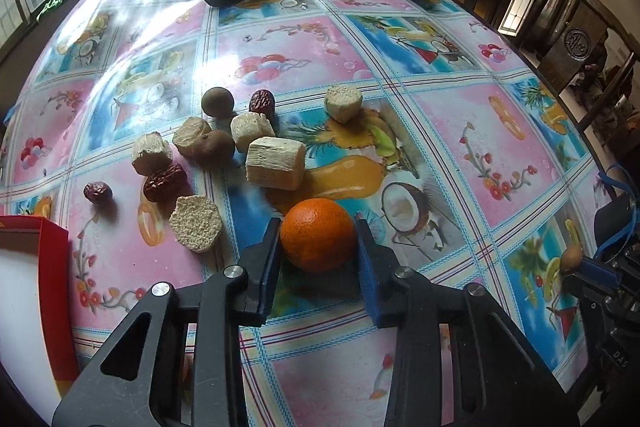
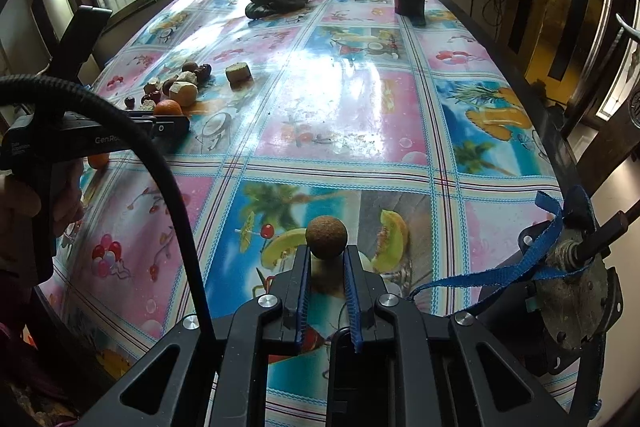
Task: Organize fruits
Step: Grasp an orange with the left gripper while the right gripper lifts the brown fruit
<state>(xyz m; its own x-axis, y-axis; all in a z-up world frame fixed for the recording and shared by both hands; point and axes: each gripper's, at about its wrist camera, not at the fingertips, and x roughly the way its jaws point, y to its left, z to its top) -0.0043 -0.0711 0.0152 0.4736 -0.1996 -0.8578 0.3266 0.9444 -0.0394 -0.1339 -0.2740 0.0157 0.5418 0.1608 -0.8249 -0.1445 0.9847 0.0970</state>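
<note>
Left wrist view: an orange (image 1: 318, 234) sits on the tablecloth (image 1: 460, 115), clamped by the left gripper (image 1: 318, 247); right gripper (image 2: 326, 259) pinches a longan (image 2: 326, 237). Sorting looks barely begun: dates (image 1: 165, 182), longans and sugarcane chunks (image 1: 275, 163) lie scattered beside a red box (image 1: 48, 247). Lettering reads "GenRo", cut off.

Fruits scattered on the patterned tablecloth, two of them gripped

An orange (image 1: 318, 234), round and bright, sits on the cloth pinched between two gripper pads; a small brown longan (image 2: 326, 237) is pinched likewise at the tips of the other pair. Farther back lie pale cut sugarcane pieces (image 1: 275, 163), wrinkled red dates (image 1: 165, 182) and more brown longans (image 1: 217, 101), bunched close together, one sugarcane piece (image 1: 343, 103) a little apart to the right
</note>
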